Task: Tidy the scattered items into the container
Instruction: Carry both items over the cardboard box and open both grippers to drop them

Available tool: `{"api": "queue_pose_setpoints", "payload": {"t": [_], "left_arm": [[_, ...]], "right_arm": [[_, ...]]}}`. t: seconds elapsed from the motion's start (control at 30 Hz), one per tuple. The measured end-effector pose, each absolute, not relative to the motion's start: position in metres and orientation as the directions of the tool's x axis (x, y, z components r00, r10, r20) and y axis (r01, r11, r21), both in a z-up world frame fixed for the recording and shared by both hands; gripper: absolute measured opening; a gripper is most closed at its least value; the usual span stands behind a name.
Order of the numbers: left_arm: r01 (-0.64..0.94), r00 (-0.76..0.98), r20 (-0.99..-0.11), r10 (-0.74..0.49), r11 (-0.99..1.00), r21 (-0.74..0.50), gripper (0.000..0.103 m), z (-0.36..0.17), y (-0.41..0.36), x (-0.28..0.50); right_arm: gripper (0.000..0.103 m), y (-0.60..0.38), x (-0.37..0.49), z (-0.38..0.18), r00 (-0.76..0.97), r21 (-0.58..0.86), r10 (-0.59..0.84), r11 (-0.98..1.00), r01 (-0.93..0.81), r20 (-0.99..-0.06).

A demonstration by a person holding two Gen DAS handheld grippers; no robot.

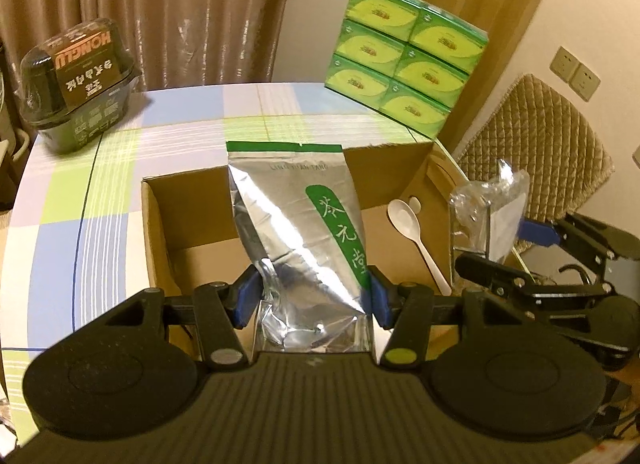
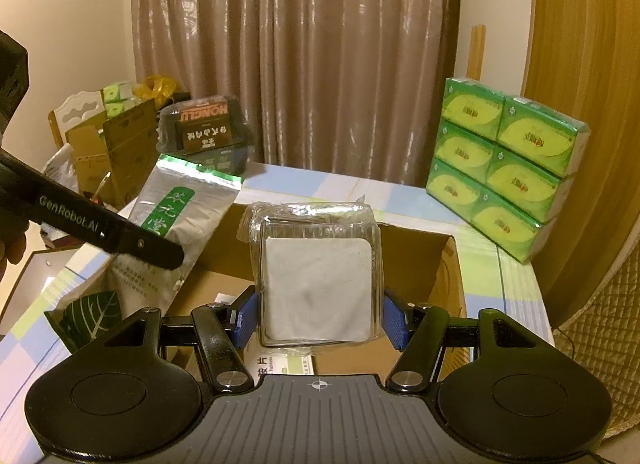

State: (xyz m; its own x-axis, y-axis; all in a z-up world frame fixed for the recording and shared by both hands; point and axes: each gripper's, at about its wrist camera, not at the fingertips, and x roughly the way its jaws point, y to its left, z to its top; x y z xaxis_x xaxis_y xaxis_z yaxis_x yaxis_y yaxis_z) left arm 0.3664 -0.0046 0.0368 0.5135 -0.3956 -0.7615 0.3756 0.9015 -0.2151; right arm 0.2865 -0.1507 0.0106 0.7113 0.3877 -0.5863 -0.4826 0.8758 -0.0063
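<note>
While both claws hang over the open carton, each has one item pinched between its blue pads.

Left gripper (image 1: 312, 298): closed on the silver foil pouch (image 1: 298, 232), pads pressing the crumpled lower part from either side.
Pouch position: it stands up and away from the left claw, green-edged top seal farthest from the camera, green label strip down its right side; its lower end sits between the fingers, and the whole pouch is above the box opening.
Right gripper (image 2: 316, 318): closed on the clear plastic packet (image 2: 316, 276), which has a white square pad inside; the pads hold its two side edges near the bottom.
Packet position: directly ahead of the right claw, upright, above the near part of the box; in the left wrist view it shows to the right of the pouch, over the box's right side.
Cardboard box (image 1: 160, 232): open, brown, on the table just beyond both claws.
White plastic spoon (image 1: 416, 240): lying inside the box, on its floor, between the pouch and the packet.
Printed leaflet (image 2: 280, 366): in the box below the packet, partly hidden.
Checked tablecloth (image 1: 100, 183): pastel squares around the box.
Dark noodle bowl (image 1: 80, 83): far left of the table.
Green tissue packs (image 1: 404, 59): stacked at the far right, well apart from the box.
Curtain (image 2: 300, 43): behind the table.
</note>
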Motion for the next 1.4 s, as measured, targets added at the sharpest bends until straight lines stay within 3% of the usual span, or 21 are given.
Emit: {"api": "queue_pose_setpoints", "payload": {"t": [0.3,0.9,1.03,1.4], "left_arm": [[0.276,0.571,-0.738,-0.36,0.931,-0.241,0.052,0.037,0.011,0.376],[0.326,0.551,-0.763,-0.337,0.929,-0.175,0.061,0.022,0.007,0.352],[0.334,0.552,-0.769,-0.323,0.93,-0.151,0.067,0.02,0.006,0.349],[0.35,0.531,-0.783,-0.324,0.925,-0.145,0.069,0.01,0.005,0.342]], "right_arm": [[0.06,-0.153,0.291,0.005,0.708,0.004,0.383,0.881,-0.473,-0.593],[0.06,-0.148,0.29,-0.003,0.694,0.021,0.387,0.881,-0.473,-0.607],[0.06,-0.146,0.29,-0.009,0.686,0.019,0.381,0.881,-0.472,-0.62],[0.06,-0.154,0.298,-0.026,0.672,-0.006,0.31,0.905,-0.425,-0.673]]}}
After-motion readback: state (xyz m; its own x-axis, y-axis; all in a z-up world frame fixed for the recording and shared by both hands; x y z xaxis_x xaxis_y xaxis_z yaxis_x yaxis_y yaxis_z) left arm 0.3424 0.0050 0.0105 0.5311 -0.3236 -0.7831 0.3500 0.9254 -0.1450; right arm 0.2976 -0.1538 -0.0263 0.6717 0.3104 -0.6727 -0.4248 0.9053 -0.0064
